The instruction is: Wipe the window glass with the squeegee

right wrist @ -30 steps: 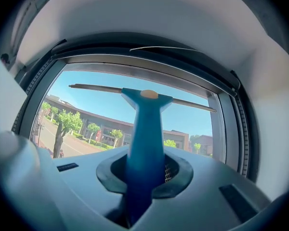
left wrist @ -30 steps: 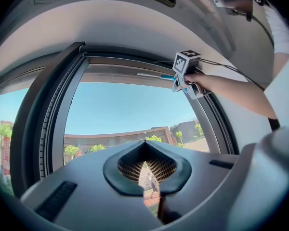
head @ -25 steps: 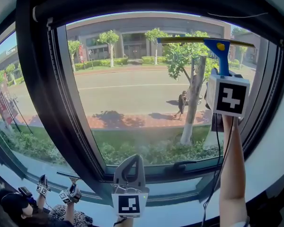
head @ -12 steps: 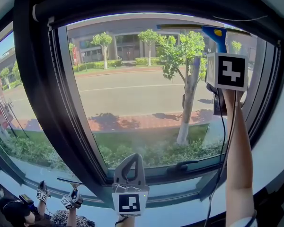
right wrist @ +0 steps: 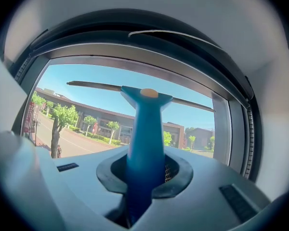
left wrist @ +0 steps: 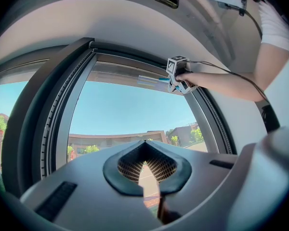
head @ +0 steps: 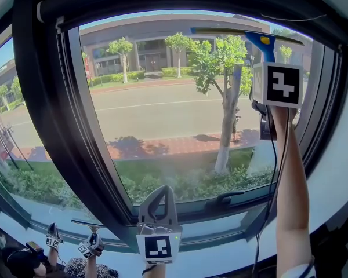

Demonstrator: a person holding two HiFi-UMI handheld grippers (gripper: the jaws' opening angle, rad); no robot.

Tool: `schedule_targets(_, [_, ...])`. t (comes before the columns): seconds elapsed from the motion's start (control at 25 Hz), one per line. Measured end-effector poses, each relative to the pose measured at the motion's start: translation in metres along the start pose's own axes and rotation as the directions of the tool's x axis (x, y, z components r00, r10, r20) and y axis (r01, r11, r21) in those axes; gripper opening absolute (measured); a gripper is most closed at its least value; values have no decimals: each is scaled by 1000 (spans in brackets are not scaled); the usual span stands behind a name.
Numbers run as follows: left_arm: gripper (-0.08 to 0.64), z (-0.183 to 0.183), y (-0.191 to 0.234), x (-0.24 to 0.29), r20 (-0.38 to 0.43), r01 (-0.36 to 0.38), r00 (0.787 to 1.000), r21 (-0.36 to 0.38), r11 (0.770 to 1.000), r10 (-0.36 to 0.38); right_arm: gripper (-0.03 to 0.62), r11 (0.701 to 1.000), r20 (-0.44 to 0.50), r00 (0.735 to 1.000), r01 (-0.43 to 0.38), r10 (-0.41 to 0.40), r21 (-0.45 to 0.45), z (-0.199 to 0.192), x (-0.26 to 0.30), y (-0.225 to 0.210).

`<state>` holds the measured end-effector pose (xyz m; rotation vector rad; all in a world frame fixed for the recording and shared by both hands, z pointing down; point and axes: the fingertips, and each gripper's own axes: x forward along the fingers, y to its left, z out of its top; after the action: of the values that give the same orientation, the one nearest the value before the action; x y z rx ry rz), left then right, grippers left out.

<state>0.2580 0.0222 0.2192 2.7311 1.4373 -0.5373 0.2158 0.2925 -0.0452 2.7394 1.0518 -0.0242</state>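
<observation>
The squeegee (head: pixel 261 43) has a blue handle with a yellow dot and a long thin blade. The blade lies level against the window glass (head: pixel 162 109), just under the top frame at the upper right. My right gripper (head: pixel 267 62) is raised at arm's length and shut on the blue handle (right wrist: pixel 145 143). The blade (right wrist: pixel 94 85) spans the top of the pane in the right gripper view. My left gripper (head: pixel 158 204) rests low by the sill, jaws together and holding nothing. In the left gripper view it (left wrist: pixel 145 166) points up at the glass, with the right gripper (left wrist: pixel 177 75) high above it.
A thick dark window frame (head: pixel 40 126) and mullion (head: pixel 75 114) bound the pane on the left. A window handle (head: pixel 229 198) sits on the bottom rail. A black cable (head: pixel 275 172) hangs down along the raised right arm. Street and trees lie outside.
My right gripper has lifted the squeegee a little higher, so the blade now sits nearer the top frame. The left gripper has stayed in place.
</observation>
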Motion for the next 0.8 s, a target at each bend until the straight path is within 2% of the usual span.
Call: schedule_targets(0.8, [-8,-12,-8,-3,-31,46,998,-40,998,-47,69,999,-78,997,-4,2,-33,-53,-8,13])
